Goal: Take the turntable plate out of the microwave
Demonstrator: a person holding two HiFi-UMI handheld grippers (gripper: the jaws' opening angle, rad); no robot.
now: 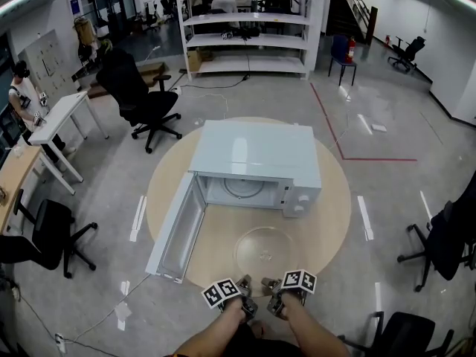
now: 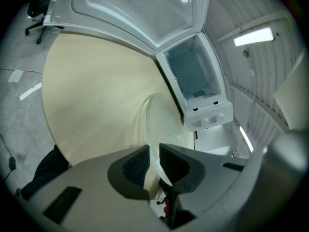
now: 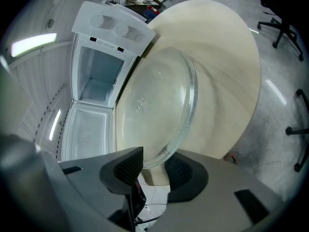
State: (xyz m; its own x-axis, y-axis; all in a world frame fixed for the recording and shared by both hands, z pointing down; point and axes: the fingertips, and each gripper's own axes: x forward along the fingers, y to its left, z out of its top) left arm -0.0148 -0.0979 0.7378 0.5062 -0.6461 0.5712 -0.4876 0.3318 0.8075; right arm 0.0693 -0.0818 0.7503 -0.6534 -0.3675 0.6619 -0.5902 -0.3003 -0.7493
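The plate [image 1: 269, 251] is out of the microwave [image 1: 256, 155] and rests on the round bench [image 1: 331, 214] just before the open door [image 1: 175, 233]. The left hand-held gripper [image 2: 153, 154] is clenched on the plate's near rim. The right hand-held gripper [image 3: 153, 162] is released, jaws apart, with the rim between them unpressed.

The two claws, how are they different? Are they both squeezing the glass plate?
The left claw is pinched tight on the rim of the glass plate; the right claw is wide open, the rim only sitting between its pads. The left claw's view shows the plate edge-on; the right claw's shows its broad face. Both are at the plate's near edge, facing the open microwave.
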